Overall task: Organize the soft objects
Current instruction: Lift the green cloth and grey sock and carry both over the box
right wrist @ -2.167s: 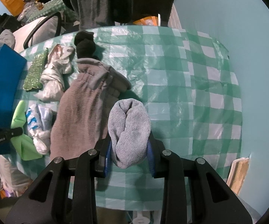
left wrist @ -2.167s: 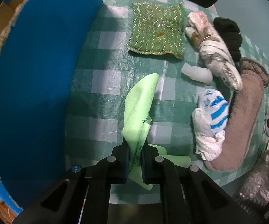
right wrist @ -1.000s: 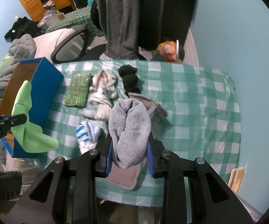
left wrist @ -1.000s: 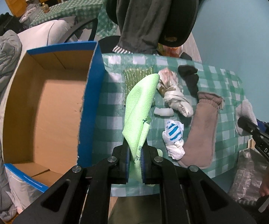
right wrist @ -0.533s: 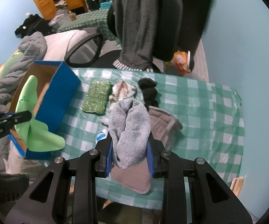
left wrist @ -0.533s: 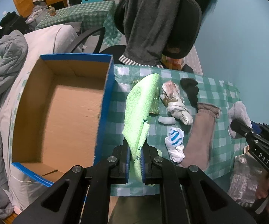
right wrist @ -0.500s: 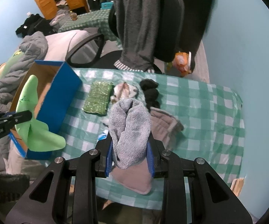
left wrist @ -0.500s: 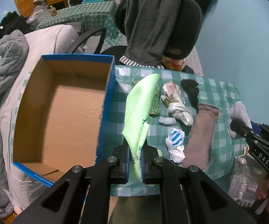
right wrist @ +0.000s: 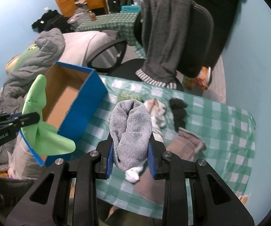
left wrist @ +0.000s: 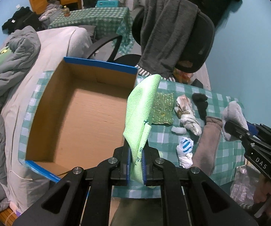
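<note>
Soft items under sorting: a light green cloth (left wrist: pixel 142 113) is clamped between the closed jaws of the left gripper (left wrist: pixel 136 163), standing up from the pads with a loose flap hanging below; it is held in the air just beside the near right corner of an open cardboard box (left wrist: pixel 82 113) with blue outer walls. The right gripper (right wrist: pixel 130 159) has its jaws closed on a folded grey sock (right wrist: pixel 130 131), which bulges upward between the pads, above the checked green tablecloth (right wrist: pixel 220 131). Remaining on the cloth-covered table: a sparkly green pad (left wrist: pixel 162 107), a crumpled pale rag (left wrist: pixel 187 113), a black sock (left wrist: pixel 201 101), a long brown sock (left wrist: pixel 208 143), a small white piece (left wrist: pixel 178 130) and a white-and-blue striped bundle (left wrist: pixel 185 148). The box interior shows bare cardboard. A dark garment hangs over an office chair (left wrist: pixel 199 43) behind the table.
</note>
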A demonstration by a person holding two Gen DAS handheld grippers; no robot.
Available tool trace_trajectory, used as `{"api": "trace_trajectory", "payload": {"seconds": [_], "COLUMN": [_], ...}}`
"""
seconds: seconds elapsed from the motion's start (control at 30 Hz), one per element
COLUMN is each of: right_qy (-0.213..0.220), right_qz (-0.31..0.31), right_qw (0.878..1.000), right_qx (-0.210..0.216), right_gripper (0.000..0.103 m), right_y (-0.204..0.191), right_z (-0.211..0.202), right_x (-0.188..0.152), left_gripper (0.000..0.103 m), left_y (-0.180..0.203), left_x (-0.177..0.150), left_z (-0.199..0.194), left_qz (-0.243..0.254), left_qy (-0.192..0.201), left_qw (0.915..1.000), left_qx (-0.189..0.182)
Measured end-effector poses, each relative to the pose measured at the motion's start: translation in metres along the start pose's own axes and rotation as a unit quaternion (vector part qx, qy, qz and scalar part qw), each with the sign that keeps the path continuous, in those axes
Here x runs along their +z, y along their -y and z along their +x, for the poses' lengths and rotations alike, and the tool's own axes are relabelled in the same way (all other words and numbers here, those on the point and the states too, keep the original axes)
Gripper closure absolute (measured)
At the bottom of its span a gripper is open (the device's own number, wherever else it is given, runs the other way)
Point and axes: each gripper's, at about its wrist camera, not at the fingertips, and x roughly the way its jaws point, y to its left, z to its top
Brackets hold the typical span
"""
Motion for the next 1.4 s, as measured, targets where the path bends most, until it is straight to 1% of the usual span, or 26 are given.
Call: {"api": "trace_trajectory", "payload": {"seconds": [0.43, 0.8, 1.13, 1.4], "right_qy": [0.0, -0.006, -0.015, -0.032], "right_qz": [-0.042, -0.078, -0.102, -0.117], "right_qw": [0.999, 0.996, 0.993, 0.99], "right_qx": [0.026, 0.045, 0.062, 0.077], "right_gripper": [0.074, 0.074, 0.074, 0.074], "right_y": [-0.048, -0.093, -0.13, -0.157], "right_z": [0.015, 0.032, 0.054, 0.08], "right_x": [0.025, 0.04, 0.054, 0.06], "left_gripper": [0.094, 0.094, 0.094, 0.094], "left_y": [-0.048, -0.089, -0.124, -0.139], "left_x": [0.001, 0.0, 0.002, 0.001], "left_z": [-0.015, -0.016, -0.002, 0.015], "left_qz": [-0.042, -0.07, -0.087, -0.091], "left_qy": [0.016, 0.015, 0.006, -0.009], "left_qw": [0.9989, 0.997, 0.9952, 0.9944], "left_qx": [0.016, 0.03, 0.044, 0.053]}}
